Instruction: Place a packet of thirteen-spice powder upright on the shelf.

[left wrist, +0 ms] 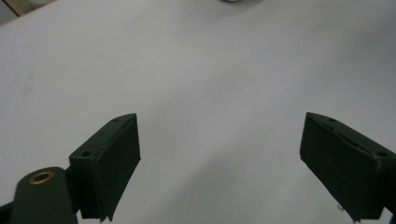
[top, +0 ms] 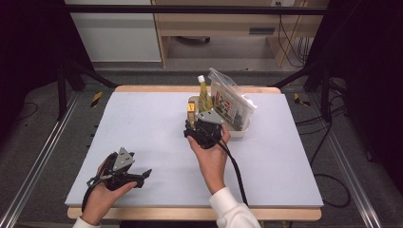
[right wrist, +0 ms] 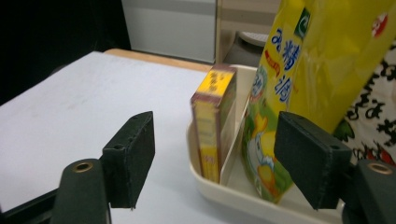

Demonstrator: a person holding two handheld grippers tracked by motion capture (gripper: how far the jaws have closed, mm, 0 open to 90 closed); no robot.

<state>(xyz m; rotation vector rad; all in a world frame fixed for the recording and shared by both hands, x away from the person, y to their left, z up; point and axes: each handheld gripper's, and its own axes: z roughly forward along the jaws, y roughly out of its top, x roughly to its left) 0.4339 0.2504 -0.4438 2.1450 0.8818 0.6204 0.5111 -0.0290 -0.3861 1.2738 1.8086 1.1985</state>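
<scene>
Small yellow box [right wrist: 214, 122] stands upright at the cream tray's [right wrist: 233, 196] left end, mid-frame, so it's easy to pinch. Right gripper [right wrist: 224, 158] spread wide, straddling it. Left gripper [left wrist: 219, 163] spread too, parked lower left, clear.

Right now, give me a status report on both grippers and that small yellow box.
Right gripper open, fingers straddling the yellow box. Box upright in the cream tray, beside the yellow pouch. Left gripper open over bare table.
</scene>
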